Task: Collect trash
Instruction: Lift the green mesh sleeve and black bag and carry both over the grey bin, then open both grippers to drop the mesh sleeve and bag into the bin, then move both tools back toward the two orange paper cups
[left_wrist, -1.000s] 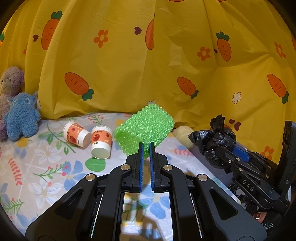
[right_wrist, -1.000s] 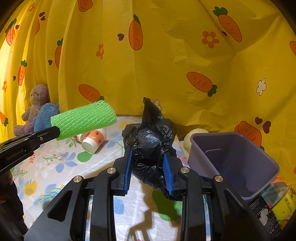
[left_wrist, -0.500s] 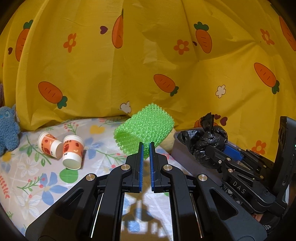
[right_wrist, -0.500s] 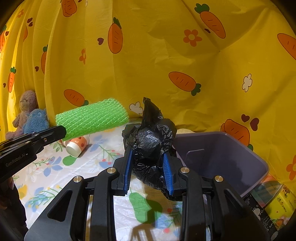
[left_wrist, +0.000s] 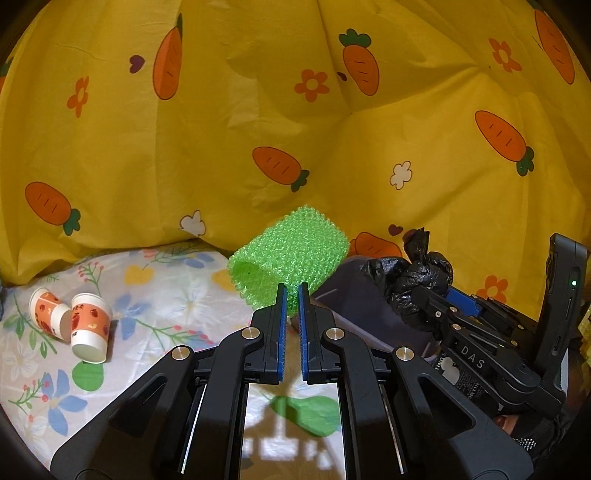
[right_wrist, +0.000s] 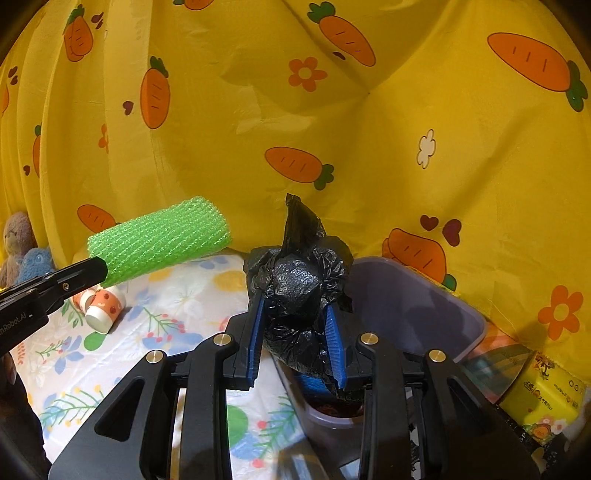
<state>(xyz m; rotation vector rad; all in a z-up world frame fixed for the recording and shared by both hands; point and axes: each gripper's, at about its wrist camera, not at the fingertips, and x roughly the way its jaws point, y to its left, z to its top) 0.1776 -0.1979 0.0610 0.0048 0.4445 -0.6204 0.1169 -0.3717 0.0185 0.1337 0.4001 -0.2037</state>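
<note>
Above the floral white sheet (left_wrist: 159, 291) spread on the bed, the left tongs (left_wrist: 291, 295) were almost fully closed, and their blue pads pinched the near edge of a green foam-net sleeve, rolled like a short tube (left_wrist: 291, 258). The sleeve was lifted in the air, clear of the sheet, with its open end turned to the left. In the right wrist view the same sleeve (right_wrist: 159, 236) showed on the left, held by the black finger of the left tongs (right_wrist: 99, 267).

The right tongs (right_wrist: 297, 314) were partly open and clamped on a crumpled black plastic bag with a knotted top (right_wrist: 299, 277), which filled the gap between the two pads. The bag was held up just over the near left corner of a grey-purple plastic bin (right_wrist: 413, 306). In the left wrist view the bag (left_wrist: 417, 277) and the bin (left_wrist: 354, 295) lay to the right of the sleeve.

Two orange-and-white paper cups (left_wrist: 70, 317) lay on their sides on the sheet at the far left, touching each other. A yellow curtain with orange carrots (left_wrist: 258, 110) hung behind everything. A yellow printed carton (right_wrist: 543, 402) stood at the right of the bin.
</note>
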